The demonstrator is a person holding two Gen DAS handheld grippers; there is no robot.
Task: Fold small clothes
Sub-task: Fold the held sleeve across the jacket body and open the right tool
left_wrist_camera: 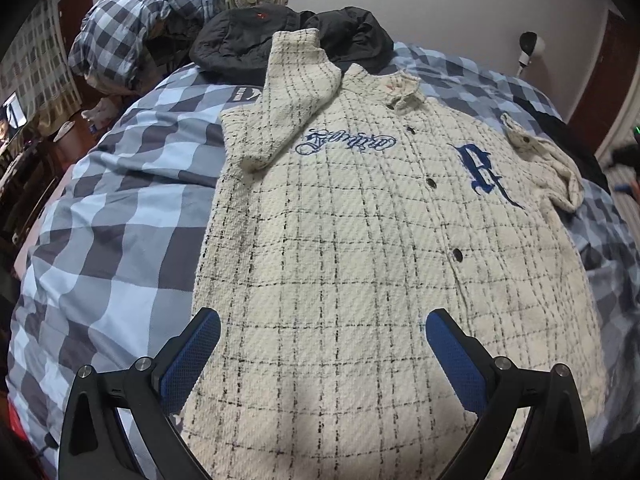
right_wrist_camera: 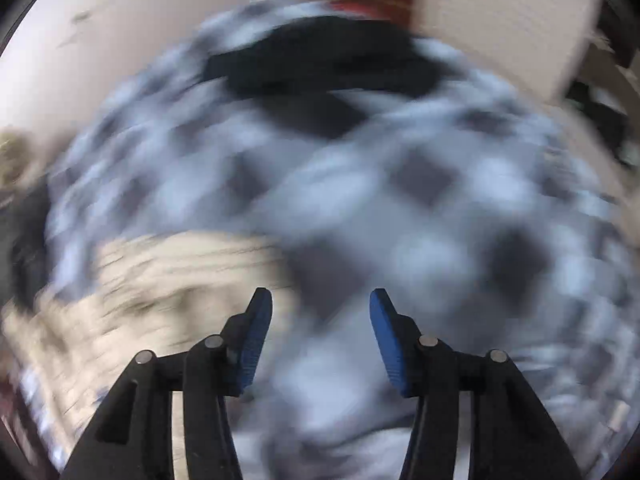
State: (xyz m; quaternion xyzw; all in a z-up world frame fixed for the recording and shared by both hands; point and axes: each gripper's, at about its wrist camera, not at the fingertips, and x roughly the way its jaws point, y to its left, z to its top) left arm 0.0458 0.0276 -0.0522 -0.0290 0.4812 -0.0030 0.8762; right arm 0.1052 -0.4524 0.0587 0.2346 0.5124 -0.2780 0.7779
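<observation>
The cream plaid jacket (left_wrist_camera: 360, 240) lay buttoned on the checked bed (left_wrist_camera: 112, 240), one sleeve folded across. The left hand-held gripper (left_wrist_camera: 323, 322) hovered open above its hem; the right hand-held gripper (right_wrist_camera: 321, 300) stood open, empty.

Cream plaid jacket (left_wrist_camera: 360, 240) flat on bed (left_wrist_camera: 120, 240)

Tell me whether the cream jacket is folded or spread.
Mostly spread: the cream jacket lies flat, front up, on the bed; one sleeve is folded inward.

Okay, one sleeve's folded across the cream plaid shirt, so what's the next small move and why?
Probably bring the open right gripper onto the bunched sleeve and fold it across the cream plaid shirt. The other sleeve already lies folded across the chest; this one doesn't.
</observation>
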